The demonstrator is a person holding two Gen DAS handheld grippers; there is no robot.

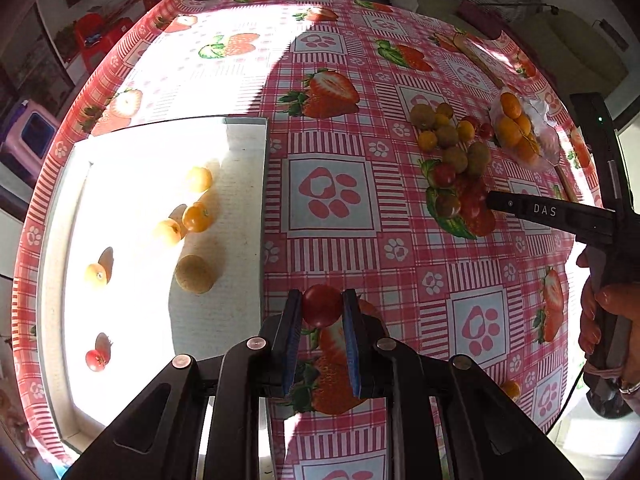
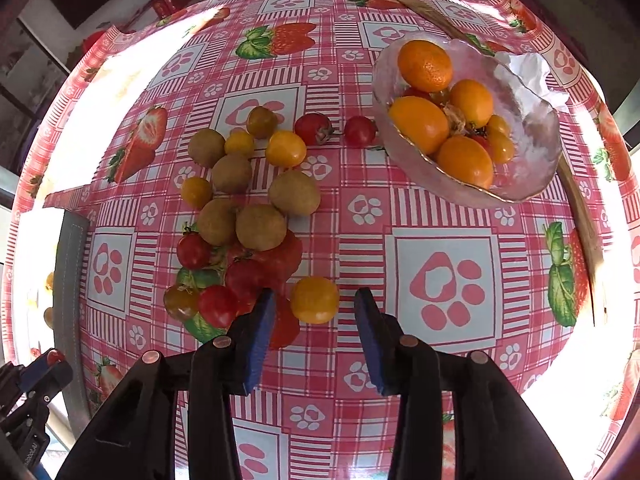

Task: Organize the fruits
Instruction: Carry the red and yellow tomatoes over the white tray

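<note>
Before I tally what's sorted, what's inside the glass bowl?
The glass bowl holds a mandarin, three orange oval fruits and two small yellow ones. Red fruit shows beneath them; how many lie underneath is hidden.

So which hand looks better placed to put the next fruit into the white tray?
Probably the left. The left gripper is already shut on a red tomato, right beside the white tray. The right gripper is open over a yellow fruit lying on the table, not yet gripped.

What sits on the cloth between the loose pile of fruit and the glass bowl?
In the right wrist view, two red cherry tomatoes lie side by side on the tablecloth between the fruit pile and the glass bowl.
</note>
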